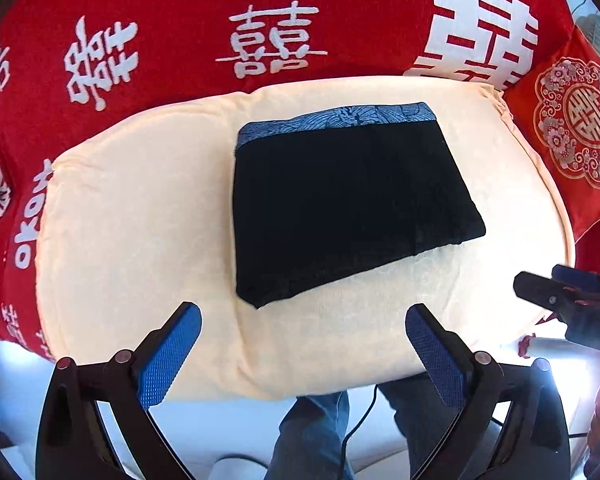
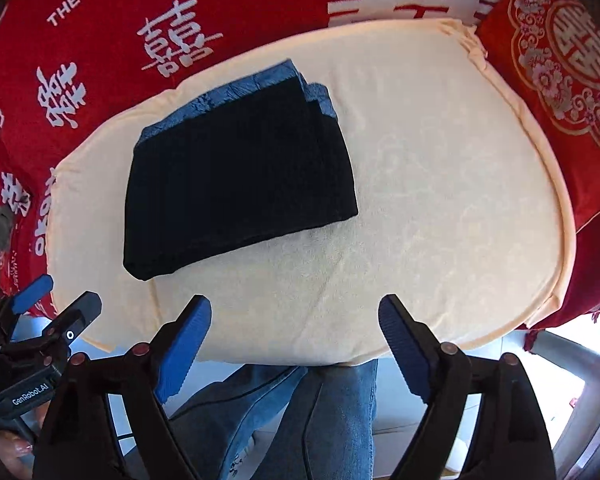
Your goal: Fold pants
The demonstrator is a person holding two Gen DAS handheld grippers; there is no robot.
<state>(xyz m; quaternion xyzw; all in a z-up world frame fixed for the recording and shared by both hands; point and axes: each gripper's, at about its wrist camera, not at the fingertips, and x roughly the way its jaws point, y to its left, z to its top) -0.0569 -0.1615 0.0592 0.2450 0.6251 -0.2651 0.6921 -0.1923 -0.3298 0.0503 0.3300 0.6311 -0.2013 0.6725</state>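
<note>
The black pants point(image 1: 344, 200) lie folded into a compact rectangle on a cream cushion point(image 1: 140, 220), their blue patterned waistband point(image 1: 336, 118) along the far edge. In the right wrist view the same folded pants point(image 2: 240, 176) sit left of centre on the cushion point(image 2: 440, 180). My left gripper point(image 1: 304, 320) hangs above the cushion's near edge, open, with nothing between its blue pads. My right gripper point(image 2: 296, 320) is likewise open and empty, over the near edge to the right of the pants. Each gripper shows at the edge of the other's view: the right one point(image 1: 572, 296), the left one point(image 2: 52, 308).
A red cloth with white characters point(image 1: 180, 40) covers the surface behind and around the cushion. A red ornamented pillow point(image 1: 576, 120) lies at the right. The person's legs in blue jeans point(image 2: 300, 420) and a thin cable point(image 1: 364, 420) are below the cushion's near edge.
</note>
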